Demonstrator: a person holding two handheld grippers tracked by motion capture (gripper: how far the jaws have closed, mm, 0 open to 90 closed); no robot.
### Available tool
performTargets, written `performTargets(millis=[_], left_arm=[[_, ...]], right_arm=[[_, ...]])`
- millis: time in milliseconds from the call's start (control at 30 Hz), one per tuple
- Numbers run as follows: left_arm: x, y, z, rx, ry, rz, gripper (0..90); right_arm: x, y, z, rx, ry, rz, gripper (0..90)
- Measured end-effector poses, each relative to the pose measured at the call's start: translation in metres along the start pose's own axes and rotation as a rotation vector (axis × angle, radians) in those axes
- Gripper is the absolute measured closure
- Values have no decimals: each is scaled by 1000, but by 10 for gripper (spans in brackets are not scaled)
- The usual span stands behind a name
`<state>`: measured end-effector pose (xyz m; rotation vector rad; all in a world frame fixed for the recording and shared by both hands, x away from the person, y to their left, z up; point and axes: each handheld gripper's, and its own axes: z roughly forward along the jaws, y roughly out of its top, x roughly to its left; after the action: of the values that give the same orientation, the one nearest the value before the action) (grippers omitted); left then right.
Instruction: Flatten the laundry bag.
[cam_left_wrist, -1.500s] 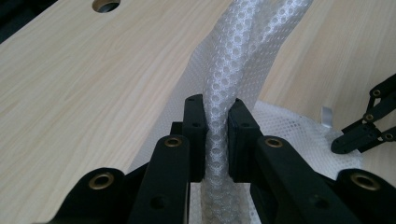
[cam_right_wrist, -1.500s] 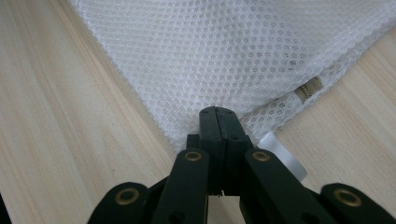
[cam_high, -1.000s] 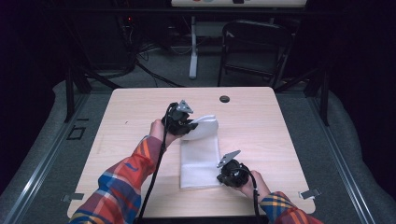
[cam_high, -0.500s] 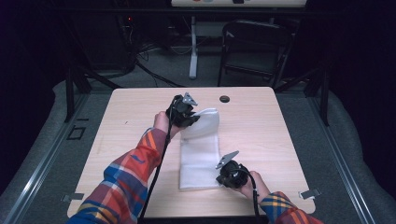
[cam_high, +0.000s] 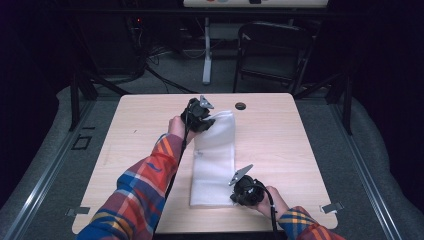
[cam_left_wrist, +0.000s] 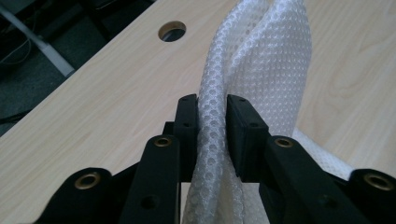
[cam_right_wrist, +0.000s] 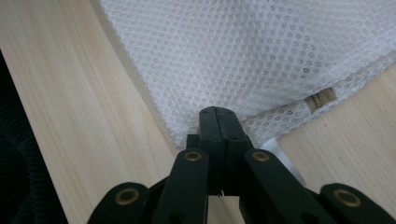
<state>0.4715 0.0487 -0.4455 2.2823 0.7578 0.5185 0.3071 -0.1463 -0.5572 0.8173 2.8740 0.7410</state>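
The white mesh fabric bag (cam_high: 214, 160) lies lengthwise from near to far on the tabletop (cam_high: 300, 145). The left gripper (cam_left_wrist: 212, 135), its jaws just opening slightly, pinches the far end; the right gripper (cam_right_wrist: 218, 122) is fully closed on the near corner.

Both sleeves (cam_high: 145, 180) are plaid flannel in red, orange, blue and yellow. Each gripper, left gripper (cam_high: 199, 116) and right gripper (cam_high: 246, 190), is black, topped by a grey three-cornered plate, trailing a black cable. The jaws are flat black bars with brass-ringed pivot holes.

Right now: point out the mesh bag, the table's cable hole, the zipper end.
mesh bag (cam_high: 215, 165), high view, flat middle panel
cable hole (cam_high: 240, 106), high view, its centre
zipper end (cam_right_wrist: 321, 98), right gripper view, tan tip
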Motion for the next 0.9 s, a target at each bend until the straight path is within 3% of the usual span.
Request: performTargets(millis=[133, 267, 300, 367, 500, 667, 900], left_arm=[[4, 4, 3, -14, 35, -16, 664], [5, 9, 3, -33, 84, -32, 506], [6, 11, 3, -34, 87, -28, 402], [6, 13, 1, -37, 107, -22, 370], [5, 14, -3, -48, 79, -39, 250], [2, 8, -9, -27, 10, -34, 187], [-10, -11, -14, -7, -64, -18, 149]], right_arm=[[0, 0, 0, -3, 4, 2, 900], [-1, 0, 0, 2, 8, -3, 900], [-1, 0, 0, 1, 8, -4, 900], [-1, 0, 0, -1, 6, -2, 900], [-1, 0, 0, -3, 7, 0, 900], [-2, 0, 0, -4, 7, 5, 895], [-4, 4, -8, -24, -2, 16, 697]])
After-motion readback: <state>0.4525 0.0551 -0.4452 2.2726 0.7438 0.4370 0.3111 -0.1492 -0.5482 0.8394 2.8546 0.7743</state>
